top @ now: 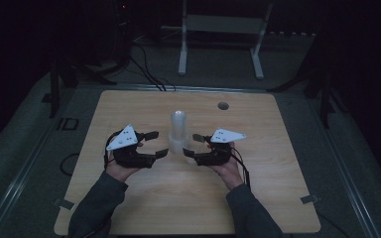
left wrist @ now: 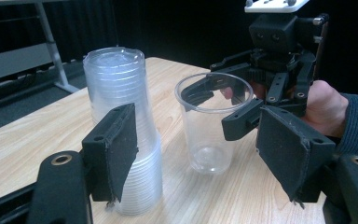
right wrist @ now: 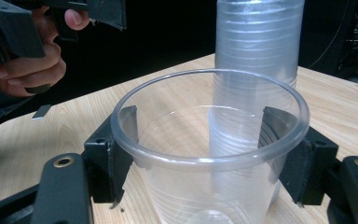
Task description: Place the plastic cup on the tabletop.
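Wooden table (top: 144,203), dim room, right tool (top: 197,145) gripping clear cup (right wrist: 205,154)

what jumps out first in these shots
A tall stack of clear cups stands mid-table on the wooden table. Right beside it a single clear cup stands upright, with the right gripper closed around it just below the rim. The left gripper hangs open near the stack, touching nothing.

Wooden table (top: 144,198); round hole (top: 222,105) near far edge; white metal frame (top: 221,29) on floor beyond.
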Motion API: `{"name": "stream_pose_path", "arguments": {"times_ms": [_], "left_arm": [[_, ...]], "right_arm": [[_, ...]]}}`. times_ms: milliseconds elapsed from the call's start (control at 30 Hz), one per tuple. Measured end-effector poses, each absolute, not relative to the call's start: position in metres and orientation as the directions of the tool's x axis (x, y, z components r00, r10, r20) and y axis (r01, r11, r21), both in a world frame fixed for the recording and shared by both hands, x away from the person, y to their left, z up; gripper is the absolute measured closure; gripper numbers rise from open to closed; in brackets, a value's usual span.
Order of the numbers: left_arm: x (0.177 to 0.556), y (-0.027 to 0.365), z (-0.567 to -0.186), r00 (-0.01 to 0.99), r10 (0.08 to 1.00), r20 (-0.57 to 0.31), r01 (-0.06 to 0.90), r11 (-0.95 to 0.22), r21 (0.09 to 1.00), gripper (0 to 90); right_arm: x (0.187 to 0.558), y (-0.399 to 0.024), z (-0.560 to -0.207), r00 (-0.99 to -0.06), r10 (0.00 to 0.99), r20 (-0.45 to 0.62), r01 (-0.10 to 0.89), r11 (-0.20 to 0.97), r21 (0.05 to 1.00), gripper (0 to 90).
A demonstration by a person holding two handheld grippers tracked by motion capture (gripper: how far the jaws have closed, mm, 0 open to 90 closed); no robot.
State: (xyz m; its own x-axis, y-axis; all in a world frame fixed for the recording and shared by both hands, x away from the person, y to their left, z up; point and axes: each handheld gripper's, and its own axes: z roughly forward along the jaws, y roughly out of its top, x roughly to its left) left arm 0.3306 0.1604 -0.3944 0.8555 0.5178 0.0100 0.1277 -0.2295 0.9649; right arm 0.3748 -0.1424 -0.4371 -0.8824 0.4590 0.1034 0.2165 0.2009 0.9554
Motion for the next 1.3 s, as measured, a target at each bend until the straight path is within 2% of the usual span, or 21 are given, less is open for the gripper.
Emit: {"name": "stream_pose_path", "arguments": {"times_ms": [1300], "left_arm": [[0.331,0.158,-0.396,0.86,0.511,0.007,0.132,-0.234,0.963,29.0]], "right_arm": [[0.376,-0.142,-0.462,-0.875,0.466,0.135,0.266,0.228,0.937,28.2]]}}
